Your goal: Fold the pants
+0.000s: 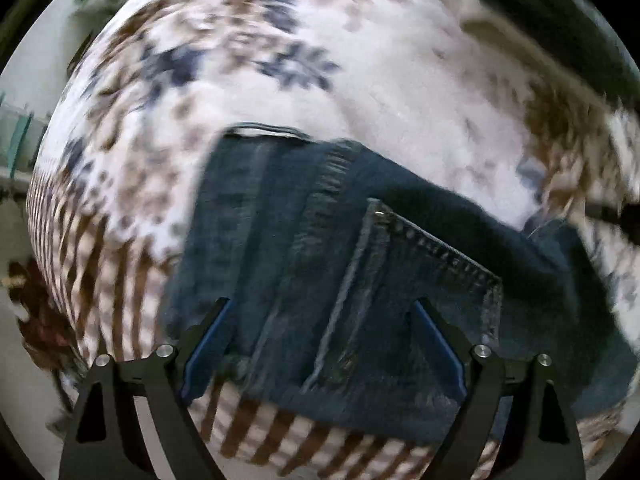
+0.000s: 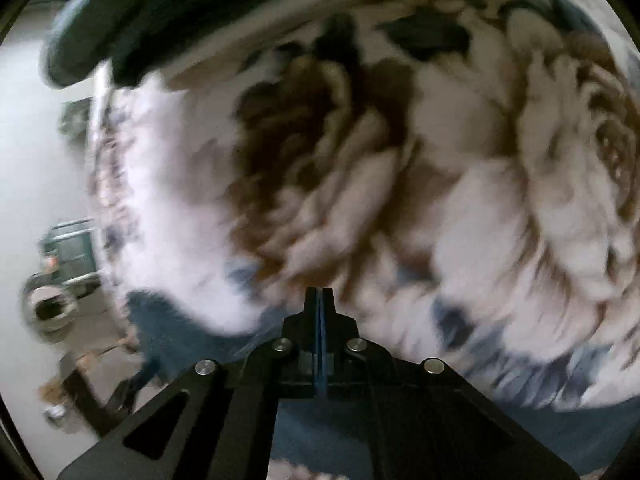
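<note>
Now, left gripper (image 1: 322, 340): your fingers stand wide apart over the jeans (image 1: 360, 264), gripping nothing; the back pocket (image 1: 416, 280) lies between the two blue pads (image 1: 436, 344).
Right gripper (image 2: 319, 308): your fingers are pressed together. No cloth shows between the tips, though blur is heavy, so a thin edge pinched there is possible.
Pants: dark denim, already doubled into a compact bundle, lying ahead of and under your left fingers; in the right view only a strip of blue denim (image 2: 172, 328) shows, off to the left of and below the closed tips.
Surface: a bedspread (image 1: 380, 80) printed in white, brown and navy carries the jeans and fills the space beyond both pairs of fingers.
Why so placed: spreading your left fingers across the pocket suits a broad press or a fresh grab of the folded stack; keeping your right fingers closed keeps them from snagging cloth.
Progress: judged late, with perhaps one fold or a smoothing left.
</note>
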Demonstrator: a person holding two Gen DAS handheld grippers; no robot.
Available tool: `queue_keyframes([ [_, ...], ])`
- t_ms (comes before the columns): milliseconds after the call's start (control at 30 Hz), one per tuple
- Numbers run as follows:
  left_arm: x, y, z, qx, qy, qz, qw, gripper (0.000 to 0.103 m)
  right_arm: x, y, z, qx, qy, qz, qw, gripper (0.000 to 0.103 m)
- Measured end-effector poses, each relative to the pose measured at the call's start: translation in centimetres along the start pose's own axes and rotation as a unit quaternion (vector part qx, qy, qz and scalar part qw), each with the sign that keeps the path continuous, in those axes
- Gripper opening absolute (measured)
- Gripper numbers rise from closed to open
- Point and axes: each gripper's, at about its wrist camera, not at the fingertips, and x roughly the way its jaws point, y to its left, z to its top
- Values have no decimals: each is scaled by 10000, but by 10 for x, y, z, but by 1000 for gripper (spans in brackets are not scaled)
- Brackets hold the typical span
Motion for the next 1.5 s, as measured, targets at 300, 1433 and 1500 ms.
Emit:
queue_keyframes([
  [300, 3, 97, -8, -1034, 292, 109, 9941, 87, 19, -28, -166, 1942, 219, 1064, 9749, 74],
  [1433, -26, 5, 26, 426, -310, 71, 9986, 87, 24, 38, -88, -76, -28, -475, 9988, 74],
  [1500, -9, -21, 37, 653, -177, 78, 9977, 87, 32, 36, -45, -536, 225, -746, 9955, 74],
])
